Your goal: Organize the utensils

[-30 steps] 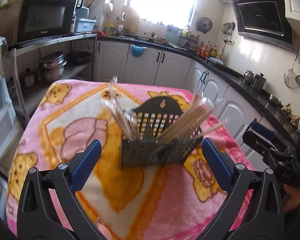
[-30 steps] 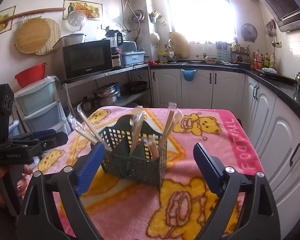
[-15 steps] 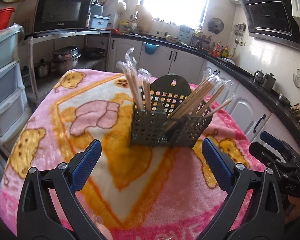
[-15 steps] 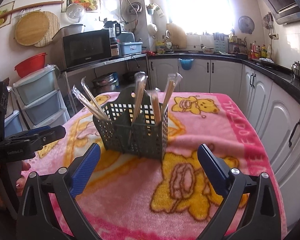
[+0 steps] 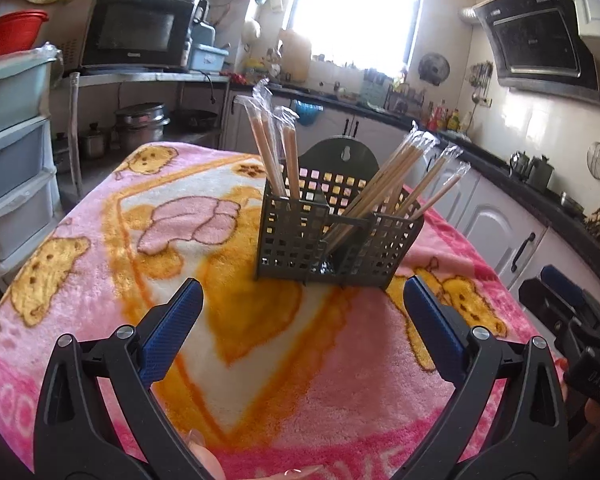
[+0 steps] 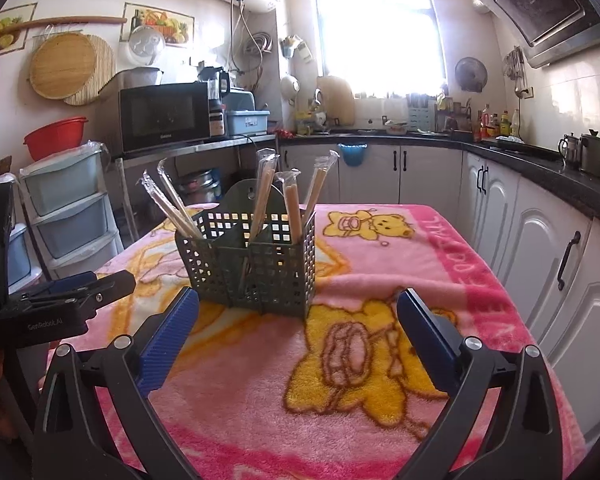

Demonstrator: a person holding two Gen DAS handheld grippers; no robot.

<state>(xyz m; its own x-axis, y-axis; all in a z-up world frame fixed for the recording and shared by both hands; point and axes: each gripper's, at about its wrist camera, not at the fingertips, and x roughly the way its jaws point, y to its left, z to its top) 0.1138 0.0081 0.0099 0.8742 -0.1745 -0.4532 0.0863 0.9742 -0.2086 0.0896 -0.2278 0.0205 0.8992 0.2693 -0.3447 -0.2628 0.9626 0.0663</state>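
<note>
A dark grey perforated utensil holder (image 5: 336,236) stands on the pink bear-print blanket (image 5: 180,240), also in the right wrist view (image 6: 252,268). Several plastic-wrapped chopstick pairs stand in its compartments: an upright bunch (image 5: 274,148) on its left, a leaning bunch (image 5: 396,176) on its right; they also show in the right wrist view (image 6: 290,208). My left gripper (image 5: 300,308) is open and empty, low over the blanket in front of the holder. My right gripper (image 6: 296,312) is open and empty, also just short of the holder. Each gripper shows in the other's view (image 5: 572,320) (image 6: 60,300).
The blanket-covered table (image 6: 380,380) sits in a kitchen. White cabinets (image 6: 540,248) run along the right. A shelf with a microwave (image 6: 164,116) and stacked plastic drawers (image 6: 72,208) stand on the left. The table's edges fall off on both sides.
Both grippers have dropped lower and drawn back slightly, so the holder appears higher and more side-on. Both stayed open and empty. The holder and chopsticks have not moved.
</note>
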